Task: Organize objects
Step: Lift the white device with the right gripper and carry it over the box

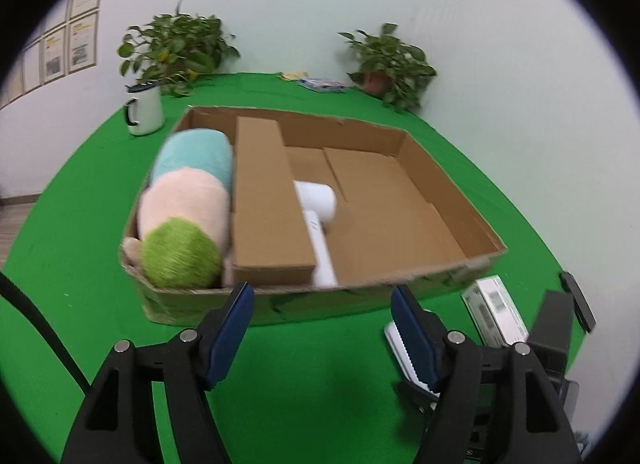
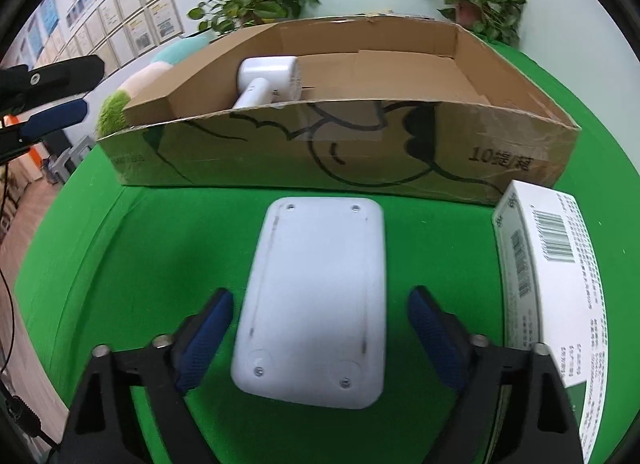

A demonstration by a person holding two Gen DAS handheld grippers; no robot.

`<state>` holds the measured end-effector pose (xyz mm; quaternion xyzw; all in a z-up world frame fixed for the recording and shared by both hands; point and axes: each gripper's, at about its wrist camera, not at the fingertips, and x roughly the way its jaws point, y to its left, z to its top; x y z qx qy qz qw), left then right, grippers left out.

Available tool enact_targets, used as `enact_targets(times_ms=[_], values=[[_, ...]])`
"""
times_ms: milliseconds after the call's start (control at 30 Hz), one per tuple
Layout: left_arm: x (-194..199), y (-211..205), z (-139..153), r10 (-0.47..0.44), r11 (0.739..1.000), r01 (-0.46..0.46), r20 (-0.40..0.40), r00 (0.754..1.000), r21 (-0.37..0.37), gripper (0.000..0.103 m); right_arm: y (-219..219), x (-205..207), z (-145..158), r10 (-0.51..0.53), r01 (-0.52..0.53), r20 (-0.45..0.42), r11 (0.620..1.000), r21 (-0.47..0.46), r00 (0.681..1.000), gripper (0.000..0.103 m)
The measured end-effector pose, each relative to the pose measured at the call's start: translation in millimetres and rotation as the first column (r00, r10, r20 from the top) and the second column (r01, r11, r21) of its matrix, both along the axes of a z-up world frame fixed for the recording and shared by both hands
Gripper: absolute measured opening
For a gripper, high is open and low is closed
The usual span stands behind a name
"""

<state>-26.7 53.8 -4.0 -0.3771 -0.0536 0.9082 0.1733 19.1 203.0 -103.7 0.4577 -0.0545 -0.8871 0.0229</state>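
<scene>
Left wrist view first: the left gripper (image 1: pixel 322 304) hung over the green cloth table (image 1: pixel 80 223) with its blue-padded fingers (image 1: pixel 230 328) spread wide and nothing between them. Just past them sat the shallow cardboard tray (image 1: pixel 452 175), plain corrugated brown, low walls. Inside at the left was a fuzzy plush roll (image 1: pixel 184 211) in teal, pink and shaggy green bands. Next to it lay a long closed cardboard box (image 1: pixel 264 199), and touching that box's right side was a smooth white hair dryer (image 1: pixel 318 215), its handle pointing toward the near wall. A white enamel-looking mug (image 1: pixel 144 111) with a dark handle stood far left, near a leafy potted plant (image 1: pixel 176 47). A second plant (image 1: pixel 390 63) was far right. Low right, the right gripper's black body hid most of a white flat thing with a ridged edge, and a white printed carton (image 1: pixel 496 308) was partly cut off behind it. Whole frame was a bit motion-blurred.

Right wrist view: the right gripper (image 2: pixel 320 328) was also wide open, rough blue pads (image 2: pixel 204 340) on either side of a white plastic rounded-rectangle device (image 2: pixel 316 304) lying flat on the cloth, screw holes showing, not touching either pad. The tray's (image 2: pixel 320 151) near wall had black line art and some print I couldn't read properly. The carton (image 2: pixel 552 272) with barcodes sat at the right, cropped by the lens edge. The left gripper poked in at the far left, blurry.
</scene>
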Motion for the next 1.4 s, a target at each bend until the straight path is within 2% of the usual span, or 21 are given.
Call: enact_targets(times_ms=[100,200,267,333,367,467,567,700,767,833,1067,1200,1333,1400], values=[[5,10,-19,-0.067,0.997,0.064,0.058,0.996,0.045,0.07,-9,6,1,0.034,-0.034,0.006,0.998,0.053,0.999,0.065],[11,15,-40,-0.13,0.988,0.117,0.139,0.982,0.097,0.07,-9,28,1,0.059,-0.059,0.024,0.998,-0.017,0.998,0.065],[17,18,-57,-0.182,0.979,0.158,0.202,0.962,0.127,0.07,-11,44,3,0.083,-0.081,0.028,0.996,-0.047,0.996,0.066],[22,21,-73,-0.228,0.967,0.188,0.259,0.939,0.171,0.07,-12,57,4,0.101,-0.099,0.03,0.993,-0.064,0.994,0.08],[24,23,-82,-0.252,0.958,0.195,0.297,0.921,0.211,0.07,-13,59,5,0.099,-0.097,0.026,0.993,-0.064,0.995,0.092],[27,28,-97,-0.311,0.924,0.19,0.362,0.879,0.332,0.07,-11,62,7,0.103,-0.103,-0.006,0.992,-0.076,0.995,0.093],[31,33,-102,-0.356,0.893,0.195,0.372,0.857,0.406,0.07,-14,62,4,0.111,-0.111,-0.001,0.991,-0.079,0.994,0.093],[33,34,-109,-0.389,0.854,0.167,0.39,0.835,0.494,0.07,-22,61,0,0.122,-0.122,0.007,0.992,-0.037,0.992,0.092],[34,34,-112,-0.399,0.836,0.152,0.394,0.828,0.528,0.07,-26,64,-2,0.13,-0.13,0.007,0.991,-0.028,0.992,0.092],[37,37,-111,-0.396,0.837,0.155,0.386,0.833,0.525,0.07,-28,65,-2,0.137,-0.137,0.005,0.99,-0.024,0.991,0.09],[41,42,-112,-0.38,0.839,0.135,0.389,0.839,0.527,0.058,-35,62,-1,0.131,-0.131,0.0,0.991,0.026,0.991,0.066],[45,44,-115,-0.364,0.843,0.118,0.394,0.844,0.525,0.047,-31,63,-1,0.121,-0.121,0.0,0.993,0.018,0.993,0.066],[49,47,-115,-0.342,0.867,0.125,0.395,0.853,0.483,0.031,-27,67,0,0.113,-0.113,-0.002,0.994,0.006,0.994,0.065],[50,49,-115,-0.339,0.871,0.124,0.4,0.852,0.475,0.028,-26,69,0,0.105,-0.105,-0.005,0.994,0.0,0.994,0.065]])
